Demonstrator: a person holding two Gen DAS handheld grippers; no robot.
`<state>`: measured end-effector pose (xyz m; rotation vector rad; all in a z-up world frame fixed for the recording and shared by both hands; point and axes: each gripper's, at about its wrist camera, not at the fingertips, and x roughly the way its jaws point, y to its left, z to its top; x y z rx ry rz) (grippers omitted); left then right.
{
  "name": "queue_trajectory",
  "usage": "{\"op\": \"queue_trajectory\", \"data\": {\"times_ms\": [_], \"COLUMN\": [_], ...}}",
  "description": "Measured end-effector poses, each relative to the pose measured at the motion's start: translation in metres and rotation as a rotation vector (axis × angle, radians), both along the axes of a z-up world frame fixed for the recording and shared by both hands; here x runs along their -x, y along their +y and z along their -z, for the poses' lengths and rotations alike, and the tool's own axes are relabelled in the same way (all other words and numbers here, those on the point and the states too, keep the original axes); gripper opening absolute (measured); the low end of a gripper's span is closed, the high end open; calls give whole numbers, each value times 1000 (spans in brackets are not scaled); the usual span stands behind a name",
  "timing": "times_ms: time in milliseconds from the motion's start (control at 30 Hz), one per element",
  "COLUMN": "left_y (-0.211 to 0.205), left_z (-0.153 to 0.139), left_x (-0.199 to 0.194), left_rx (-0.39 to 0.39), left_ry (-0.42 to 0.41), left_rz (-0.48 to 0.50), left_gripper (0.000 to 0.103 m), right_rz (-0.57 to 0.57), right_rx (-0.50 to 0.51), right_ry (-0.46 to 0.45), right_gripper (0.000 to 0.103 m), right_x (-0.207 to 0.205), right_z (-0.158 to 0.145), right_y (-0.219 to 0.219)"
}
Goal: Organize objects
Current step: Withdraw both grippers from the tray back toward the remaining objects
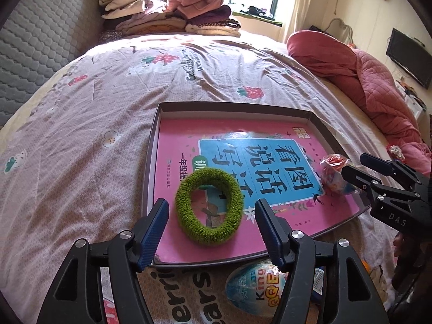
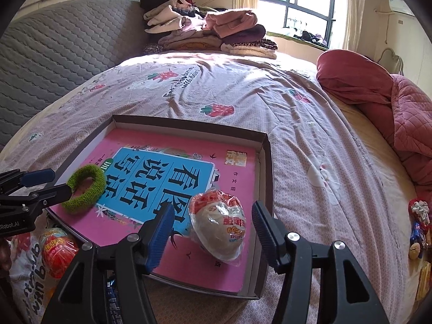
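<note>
Both tongs, left gripper [image 1: 210, 226] and right gripper [image 2: 213, 232], stand wide open, holding nothing. The green hair ring [image 1: 209, 206] looks soft and light; pinch its near band. The wrapped egg [image 2: 220, 225] seems slippery; grip its sides.

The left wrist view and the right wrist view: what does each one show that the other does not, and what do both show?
Only the left wrist view shows a blue wrapped egg-shaped toy on the bed before the box, and a black flat television on the wall.

Only the right wrist view shows a red wrapped egg-shaped toy beside the box's near left corner.

Both show the shallow brown cardboard box, the pink book in it, the fuzzy green hair ring and the white wrapped egg toy on the book, and both open grippers: left, right.
</note>
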<state>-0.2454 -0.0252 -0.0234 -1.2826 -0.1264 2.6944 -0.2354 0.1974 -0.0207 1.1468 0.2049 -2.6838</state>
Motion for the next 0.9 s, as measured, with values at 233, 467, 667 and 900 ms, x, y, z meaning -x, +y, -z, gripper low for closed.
{"op": "queue_trajectory", "data": {"times_ms": [233, 467, 667, 900], "left_y": [-1, -2, -6, -5], "left_z": [-16, -38, -55, -72], "left_x": [-14, -34, -51, -73], "left_rx": [-25, -4, -18, -35], "left_ry": [27, 94, 138, 187], "left_rz": [-5, -21, -39, -45], "left_gripper": [73, 74, 76, 76], "right_rz": [4, -14, -41, -50], "right_rx": [21, 59, 77, 129], "right_ry": [47, 98, 151, 199], "right_gripper": [59, 59, 59, 59], "right_x": [-10, -32, -56, -80], "right_z": [-20, -43, -64, -84], "right_y": [0, -5, -11, -8]}}
